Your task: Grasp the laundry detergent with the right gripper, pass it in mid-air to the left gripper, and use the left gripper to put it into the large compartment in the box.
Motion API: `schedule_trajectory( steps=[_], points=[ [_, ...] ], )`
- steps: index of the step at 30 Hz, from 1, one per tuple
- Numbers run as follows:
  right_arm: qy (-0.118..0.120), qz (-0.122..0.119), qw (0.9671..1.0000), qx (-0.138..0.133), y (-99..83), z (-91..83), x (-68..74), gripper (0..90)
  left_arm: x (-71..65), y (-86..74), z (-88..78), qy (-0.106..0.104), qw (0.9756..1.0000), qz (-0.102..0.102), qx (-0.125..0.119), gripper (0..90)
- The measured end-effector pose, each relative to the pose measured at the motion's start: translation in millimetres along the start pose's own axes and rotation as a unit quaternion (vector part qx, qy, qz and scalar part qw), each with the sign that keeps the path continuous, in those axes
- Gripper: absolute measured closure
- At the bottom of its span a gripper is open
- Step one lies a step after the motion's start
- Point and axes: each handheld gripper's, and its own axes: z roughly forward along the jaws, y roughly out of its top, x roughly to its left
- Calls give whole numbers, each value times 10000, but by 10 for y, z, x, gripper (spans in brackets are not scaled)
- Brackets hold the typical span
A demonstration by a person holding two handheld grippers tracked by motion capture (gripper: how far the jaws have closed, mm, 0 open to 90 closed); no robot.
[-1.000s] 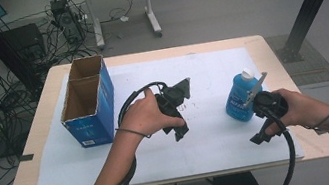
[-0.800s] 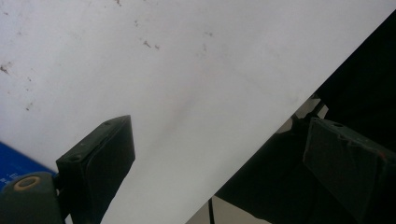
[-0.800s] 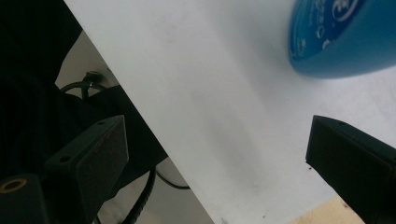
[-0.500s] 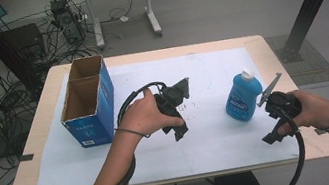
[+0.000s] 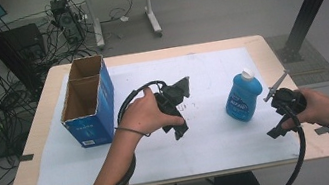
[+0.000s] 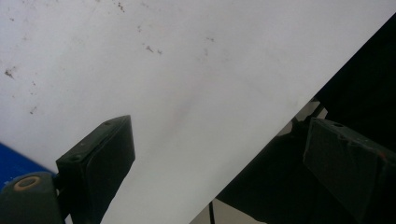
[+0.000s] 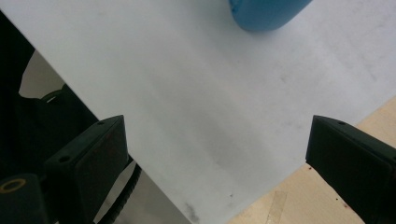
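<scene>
A blue bottle [image 5: 243, 98] with a white cap stands upright on the white sheet [image 5: 211, 140], right of centre. In the right gripper view its blue base [image 7: 268, 11] is at the top edge, well beyond the jaws. My right gripper [image 5: 276, 129] is held to the bottle's right near the table's front right corner, apart from it. It [image 7: 215, 163] is open, with bare sheet between its jaws. My left gripper [image 5: 179, 129] hovers over the sheet's middle. Its jaws [image 6: 219, 163] also stand wide open on nothing.
An open cardboard box with blue sides [image 5: 88, 102] stands at the table's left. The wooden table edge [image 5: 266, 45] borders the sheet. A black post [image 5: 309, 2] and cables are on the floor beyond.
My right gripper has drawn away from the bottle, moving right and toward the front edge. The bottle stays upright where it was. The left hand has not moved.
</scene>
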Motion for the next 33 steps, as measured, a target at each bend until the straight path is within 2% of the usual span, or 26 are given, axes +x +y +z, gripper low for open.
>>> schedule_trajectory(
  steps=[14,24,28,29,33],
  points=[
    [-22,269,9994,-218,-30,166,-223,56,39,-19,-28,19,10000,-54,18,92],
    [-42,345,9982,-496,-83,247,-274,56,39,6,-43,11,10000,-50,-3,93],
    [-65,348,9962,-801,-109,296,-274,57,40,12,-40,2,10000,-35,-19,93],
    [-65,348,9962,-801,-109,296,-274,57,40,12,-40,2,10000,-35,-19,93],
    [-61,367,9924,-1177,-144,343,-273,57,33,7,-35,0,10000,-33,-20,93]
  ],
)
